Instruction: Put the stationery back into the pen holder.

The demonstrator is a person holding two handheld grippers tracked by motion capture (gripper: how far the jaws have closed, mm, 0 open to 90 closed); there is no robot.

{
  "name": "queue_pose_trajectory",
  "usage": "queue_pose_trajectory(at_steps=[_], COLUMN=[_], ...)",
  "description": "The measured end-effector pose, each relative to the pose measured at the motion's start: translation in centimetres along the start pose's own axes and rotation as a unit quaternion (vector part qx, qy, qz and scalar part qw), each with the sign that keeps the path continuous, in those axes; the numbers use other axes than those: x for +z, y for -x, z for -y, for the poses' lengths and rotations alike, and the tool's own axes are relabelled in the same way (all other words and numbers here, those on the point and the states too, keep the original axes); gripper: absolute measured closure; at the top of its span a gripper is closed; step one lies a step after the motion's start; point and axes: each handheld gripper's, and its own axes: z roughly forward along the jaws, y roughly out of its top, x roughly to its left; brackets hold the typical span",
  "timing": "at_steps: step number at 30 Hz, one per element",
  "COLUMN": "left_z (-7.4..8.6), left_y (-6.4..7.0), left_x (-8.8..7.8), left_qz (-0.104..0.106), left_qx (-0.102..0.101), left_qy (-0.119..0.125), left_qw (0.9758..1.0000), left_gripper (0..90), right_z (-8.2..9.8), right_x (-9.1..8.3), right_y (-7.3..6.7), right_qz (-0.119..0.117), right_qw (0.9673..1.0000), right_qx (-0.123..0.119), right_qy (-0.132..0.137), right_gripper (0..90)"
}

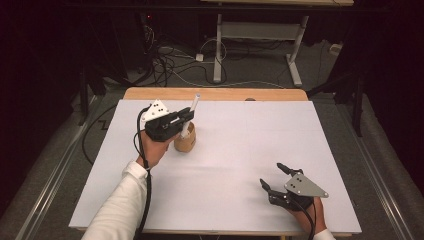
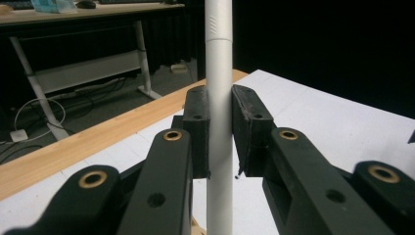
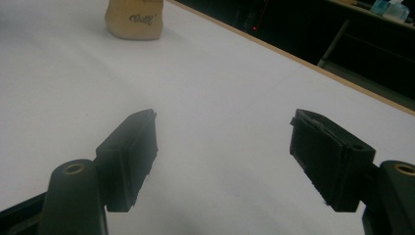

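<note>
A long white pen [image 2: 219, 98] stands nearly upright between the pads of my left gripper [image 2: 219, 132], which is shut on it. In the high view the pen [image 1: 193, 111] leans up and to the right over a tan wooden cup [image 1: 184, 142], and my left gripper [image 1: 186, 118] holds it just above the cup's mouth. Whether the pen's lower end is inside the cup is hidden by the gripper. My right gripper [image 1: 272, 176] rests near the table's front right, open, with nothing between its fingers [image 3: 134, 152]. The cup [image 3: 134, 18] also appears far off in the right gripper view.
A white sheet [image 1: 240, 150] covers the wooden table [image 1: 215, 93]. Behind the table stand a desk frame [image 1: 260, 40] and loose cables [image 1: 170, 65] on the floor. A cable trails from my left gripper along the white sleeve [image 1: 120, 205].
</note>
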Motion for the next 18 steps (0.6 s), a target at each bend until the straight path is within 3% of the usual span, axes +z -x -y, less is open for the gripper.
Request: queue_pose_trajectory(at_steps=[9,18], left_z=[0.7,1.6], left_y=[-2.3,-3.2], left_x=[1.1,2.2], left_qz=[-0.018,-0.024], left_qx=[-0.011,-0.014], left_qy=[0.009,0.009], left_qw=[0.9997,0.9996], left_gripper=[75.3,75.3], right_z=[0.0,0.1], right_x=[0.1,0.2], right_y=[-0.2,-0.2], right_qz=[-0.003,-0.007], right_qw=[1.0000,1.0000], right_qx=[0.000,-0.002], right_qy=[-0.001,-0.001], right_gripper=[25.9,25.9])
